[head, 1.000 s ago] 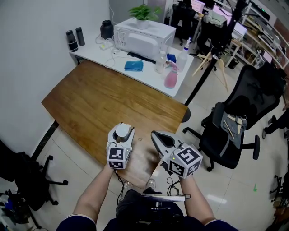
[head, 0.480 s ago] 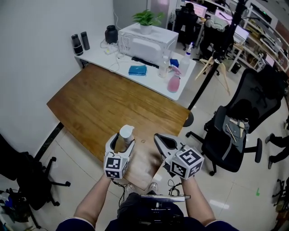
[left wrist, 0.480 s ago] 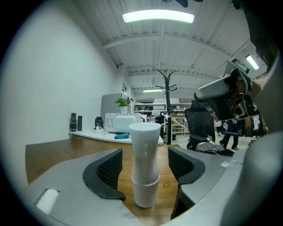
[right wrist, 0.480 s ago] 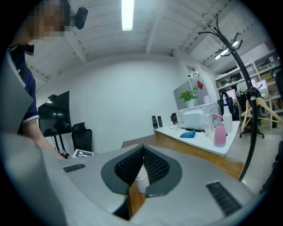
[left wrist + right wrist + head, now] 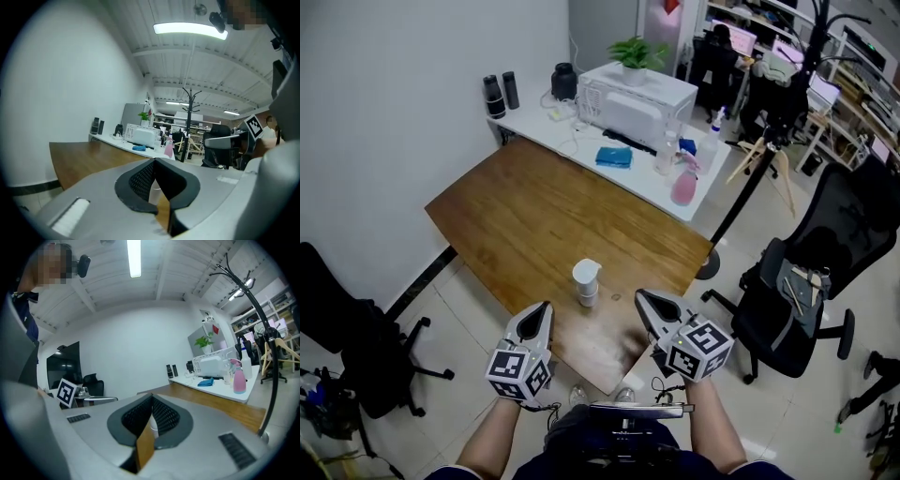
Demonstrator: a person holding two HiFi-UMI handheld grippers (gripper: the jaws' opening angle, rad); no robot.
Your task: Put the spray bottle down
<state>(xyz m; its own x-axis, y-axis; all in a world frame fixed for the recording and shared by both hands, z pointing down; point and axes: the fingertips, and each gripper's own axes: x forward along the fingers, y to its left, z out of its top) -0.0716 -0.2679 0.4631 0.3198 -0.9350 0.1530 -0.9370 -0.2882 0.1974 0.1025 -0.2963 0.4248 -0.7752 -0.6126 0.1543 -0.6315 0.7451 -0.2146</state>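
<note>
The white spray bottle (image 5: 586,281) stands upright on the brown wooden table (image 5: 534,216), near its front edge, with nothing holding it. My left gripper (image 5: 541,309) sits below and to the left of it, drawn back over the table's edge, jaws shut and empty. My right gripper (image 5: 644,297) hovers to the bottle's right, also shut and empty. In the left gripper view the left gripper (image 5: 153,161) has its dark pads meeting, and a pale sliver of the bottle (image 5: 155,193) shows beyond them. The right gripper (image 5: 151,397) is closed in the right gripper view too.
A white side table (image 5: 581,141) behind the wooden one carries a microwave (image 5: 637,98), a blue cloth (image 5: 614,157) and a pink spray bottle (image 5: 683,186). One black office chair (image 5: 806,291) stands at the right, a second chair (image 5: 347,347) at the left. A tripod (image 5: 759,155) rises beyond.
The left gripper let go of the spray bottle, pulled back toward me and shut. The bottle now stands alone on the table. The right gripper stayed put.
</note>
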